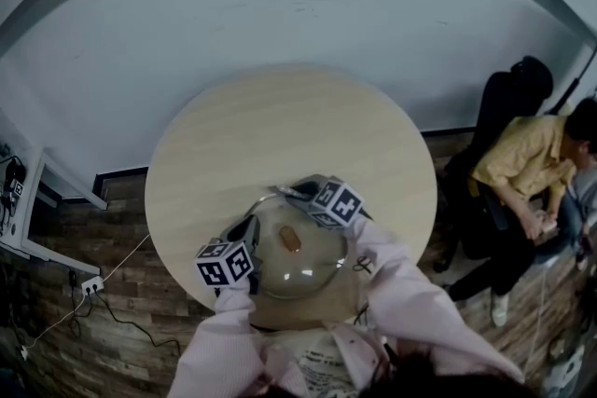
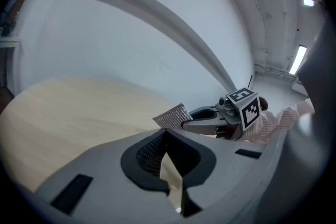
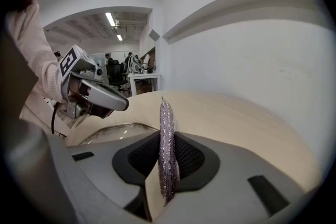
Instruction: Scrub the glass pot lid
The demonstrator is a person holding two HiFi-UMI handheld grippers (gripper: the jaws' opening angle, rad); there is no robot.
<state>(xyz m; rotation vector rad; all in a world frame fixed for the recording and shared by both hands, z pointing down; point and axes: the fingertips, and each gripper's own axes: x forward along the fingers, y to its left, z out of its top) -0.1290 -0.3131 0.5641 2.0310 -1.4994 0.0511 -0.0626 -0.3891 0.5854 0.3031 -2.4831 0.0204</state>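
Note:
The glass pot lid lies near the front edge of the round wooden table, its brown knob up. My left gripper sits at the lid's left rim. Its jaws meet at the tips, and I see nothing between them. My right gripper is over the lid's far rim, shut on a silver mesh scrubber that stands on edge between its pads. From the left gripper view the scrubber sticks out of the right gripper. The right gripper view shows the lid's rim below the left gripper.
A person in a yellow shirt sits at the right beside a black chair. A white desk stands at the left, with a power strip and cable on the wood floor. A pale wall lies behind the table.

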